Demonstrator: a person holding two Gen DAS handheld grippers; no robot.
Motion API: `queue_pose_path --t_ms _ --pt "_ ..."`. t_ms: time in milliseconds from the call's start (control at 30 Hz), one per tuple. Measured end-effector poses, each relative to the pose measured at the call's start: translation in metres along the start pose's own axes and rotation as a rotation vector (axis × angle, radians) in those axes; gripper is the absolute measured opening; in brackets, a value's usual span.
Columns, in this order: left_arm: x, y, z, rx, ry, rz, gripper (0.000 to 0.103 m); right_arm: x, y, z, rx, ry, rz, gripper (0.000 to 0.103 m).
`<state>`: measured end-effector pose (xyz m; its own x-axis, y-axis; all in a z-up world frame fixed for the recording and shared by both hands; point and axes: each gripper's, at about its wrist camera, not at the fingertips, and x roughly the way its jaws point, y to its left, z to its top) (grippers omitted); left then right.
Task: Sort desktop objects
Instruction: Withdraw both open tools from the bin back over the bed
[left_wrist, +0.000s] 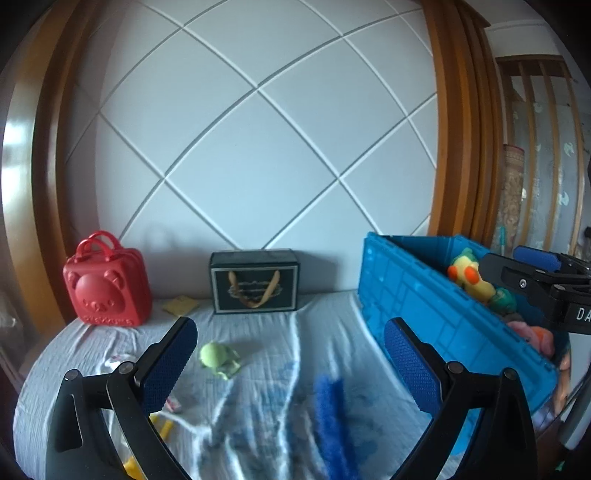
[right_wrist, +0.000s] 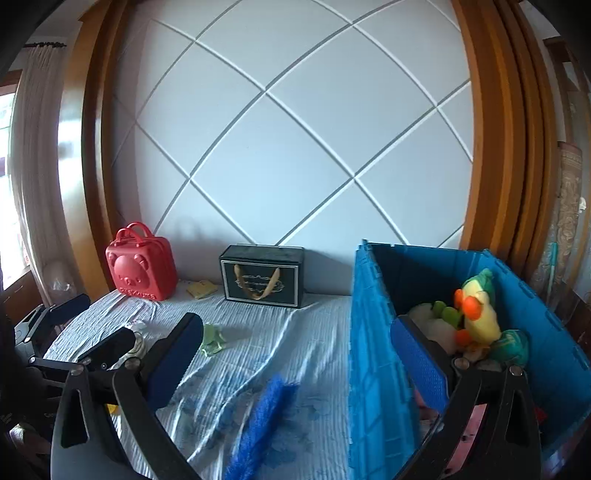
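Both cameras sit low over the bed sheet (left_wrist: 258, 332), each looking forward between its own fingers toward the quilted wall. The left wrist view sits left of the blue crate (left_wrist: 436, 306), seeing its outer side at close range. The right wrist view is nearer the crate (right_wrist: 373, 332), astride its near wall and looking in. Both share the crate, red case (left_wrist: 107, 284) (right_wrist: 142, 267), black box (left_wrist: 255, 280) (right_wrist: 262, 277) and wall.

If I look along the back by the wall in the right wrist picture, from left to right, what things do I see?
Red plastic bear-face case → small yellow paper packet → black gift box with gold ribbon handle → blue plastic crate holding a yellow plush toy.
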<state>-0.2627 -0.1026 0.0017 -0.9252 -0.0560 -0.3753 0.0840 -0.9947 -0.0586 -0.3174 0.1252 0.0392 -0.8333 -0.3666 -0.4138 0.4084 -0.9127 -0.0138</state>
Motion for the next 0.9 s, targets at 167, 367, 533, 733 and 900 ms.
queue_pose_path --t_ms 167,367,533,733,900 --pt "0.011 0.093 -0.019 -0.009 0.062 0.081 0.102 0.051 0.079 -0.001 -0.031 0.068 0.058 0.103" --pt "0.028 0.193 -0.047 -0.023 0.146 0.156 0.102 0.122 0.167 -0.020 -0.024 0.155 0.140 0.103" --pt "0.051 0.242 -0.077 -0.047 0.228 0.170 0.102 0.185 0.231 -0.050 -0.073 0.253 0.199 0.103" --pt "0.086 0.266 -0.124 0.018 0.349 0.148 0.102 0.253 0.287 -0.094 -0.197 0.371 0.241 0.103" --pt "0.114 0.289 -0.162 -0.002 0.471 0.117 0.102 0.292 0.298 -0.118 -0.213 0.431 0.279 0.103"
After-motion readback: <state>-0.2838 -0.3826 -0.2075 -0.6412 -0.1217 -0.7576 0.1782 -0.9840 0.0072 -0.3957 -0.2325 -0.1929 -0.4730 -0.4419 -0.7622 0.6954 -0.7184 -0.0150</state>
